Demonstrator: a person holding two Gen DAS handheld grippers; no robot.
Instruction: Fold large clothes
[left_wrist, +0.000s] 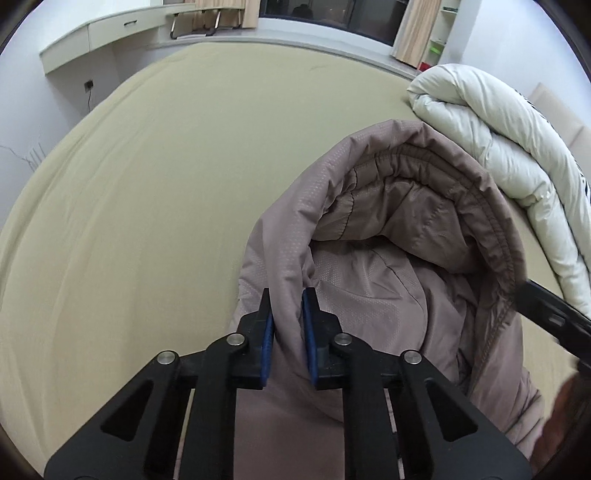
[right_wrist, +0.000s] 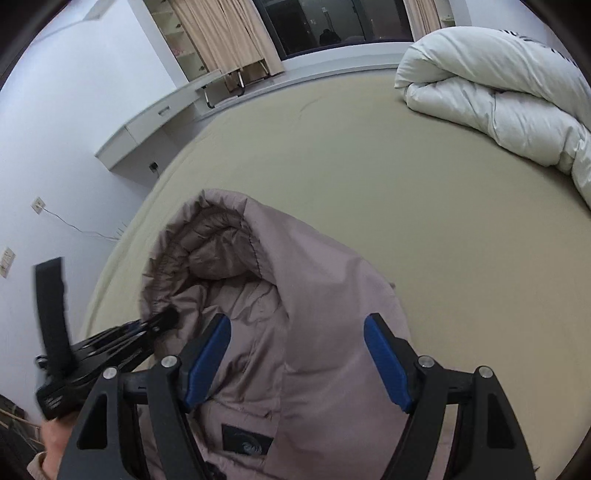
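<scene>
A mauve hooded puffer jacket (left_wrist: 388, 258) lies on the olive bed sheet (left_wrist: 166, 184), hood pointing away from me. My left gripper (left_wrist: 288, 295) is shut on the jacket's fabric at the left side of the hood. In the right wrist view the jacket (right_wrist: 314, 332) lies under my right gripper (right_wrist: 297, 321), which is open with its blue pads wide apart over the collar. A black logo patch (right_wrist: 246, 441) shows on the jacket. The left gripper (right_wrist: 168, 317) also shows there, pinching the hood's edge.
A rolled white duvet (left_wrist: 498, 147) lies at the bed's far right, also in the right wrist view (right_wrist: 498, 92). A white wall desk (left_wrist: 103, 37) and a dark window (right_wrist: 332, 22) stand beyond the bed. The bed sheet (right_wrist: 406, 184) stretches ahead.
</scene>
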